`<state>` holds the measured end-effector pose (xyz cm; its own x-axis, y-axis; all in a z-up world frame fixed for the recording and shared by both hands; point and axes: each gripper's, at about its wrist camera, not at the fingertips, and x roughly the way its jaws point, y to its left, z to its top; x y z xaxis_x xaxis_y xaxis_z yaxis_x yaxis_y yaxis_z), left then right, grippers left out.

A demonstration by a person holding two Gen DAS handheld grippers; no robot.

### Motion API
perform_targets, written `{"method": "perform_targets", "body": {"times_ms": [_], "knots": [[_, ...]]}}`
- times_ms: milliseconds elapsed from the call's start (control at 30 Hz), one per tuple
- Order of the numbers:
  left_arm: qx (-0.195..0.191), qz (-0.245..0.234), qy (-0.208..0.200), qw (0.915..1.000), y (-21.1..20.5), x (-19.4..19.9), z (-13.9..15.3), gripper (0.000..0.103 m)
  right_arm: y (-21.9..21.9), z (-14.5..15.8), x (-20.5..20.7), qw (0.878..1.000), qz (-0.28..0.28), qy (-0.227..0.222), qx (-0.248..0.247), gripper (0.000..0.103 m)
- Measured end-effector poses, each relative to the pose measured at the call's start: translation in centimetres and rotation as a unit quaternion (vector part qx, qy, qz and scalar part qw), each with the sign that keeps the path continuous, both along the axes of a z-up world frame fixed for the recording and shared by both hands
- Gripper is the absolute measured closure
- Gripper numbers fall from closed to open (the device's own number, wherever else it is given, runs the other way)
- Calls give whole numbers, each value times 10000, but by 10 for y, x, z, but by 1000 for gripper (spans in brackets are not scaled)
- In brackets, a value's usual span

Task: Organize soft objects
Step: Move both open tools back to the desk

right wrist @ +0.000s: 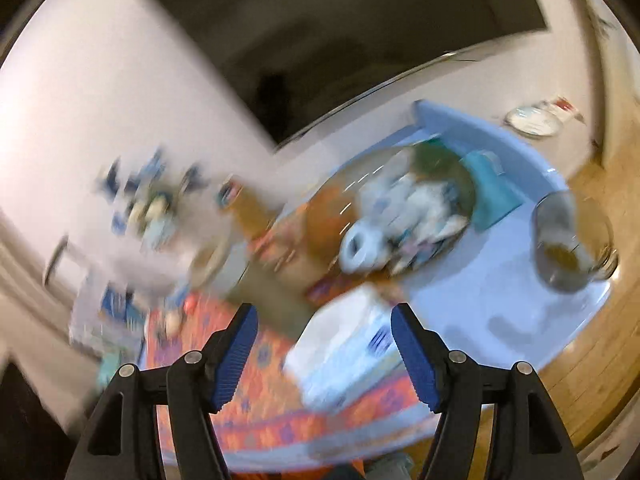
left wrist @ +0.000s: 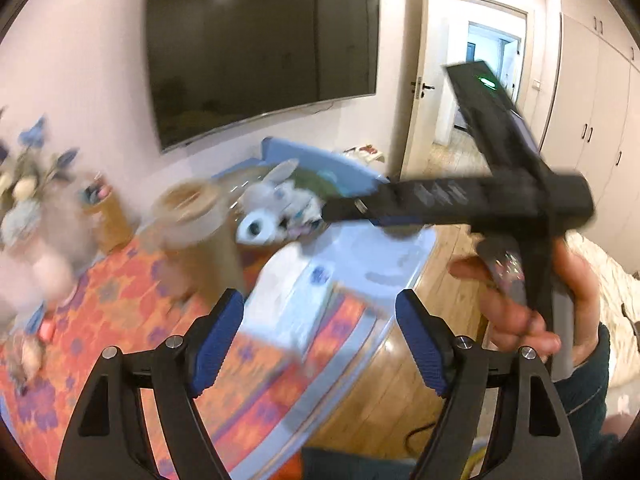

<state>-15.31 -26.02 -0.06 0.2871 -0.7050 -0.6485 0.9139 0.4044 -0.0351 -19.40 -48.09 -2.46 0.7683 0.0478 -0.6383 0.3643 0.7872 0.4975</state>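
A glass bowl (right wrist: 400,216) on the table holds a pile of soft things: a grey-white plush toy (left wrist: 276,192), a white roll (left wrist: 256,226) and crumpled cloths. A white and pale-blue soft pack (left wrist: 292,300) lies on the table in front of it, also in the right wrist view (right wrist: 352,356). My left gripper (left wrist: 320,332) is open and empty above the pack. My right gripper (right wrist: 324,344) is open and empty over the same pack. Its black body (left wrist: 500,196) crosses the left wrist view, held by a hand. Both views are blurred.
The table (left wrist: 120,300) has an orange and purple patterned cloth and a pale-blue end (right wrist: 500,300). A glass jar (left wrist: 192,216) and a flower vase (left wrist: 28,200) stand on the left. A glass cup (right wrist: 572,240) stands near the right edge. A TV (left wrist: 260,48) hangs behind.
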Motion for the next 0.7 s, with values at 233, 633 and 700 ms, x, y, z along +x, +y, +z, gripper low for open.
{"method": "perform_targets", "body": {"times_ms": [233, 633, 700], "knots": [[34, 1228, 319, 9919, 115, 76, -13, 26, 154, -4, 61, 9844, 1627, 91, -670, 36], [-413, 3973, 1067, 9105, 320, 240, -58, 26, 288, -53, 237, 9560, 2651, 759, -1004, 41], [-380, 4183, 1182, 8998, 339, 262, -72, 26, 302, -60, 257, 9540, 2700, 828, -1006, 43]]}}
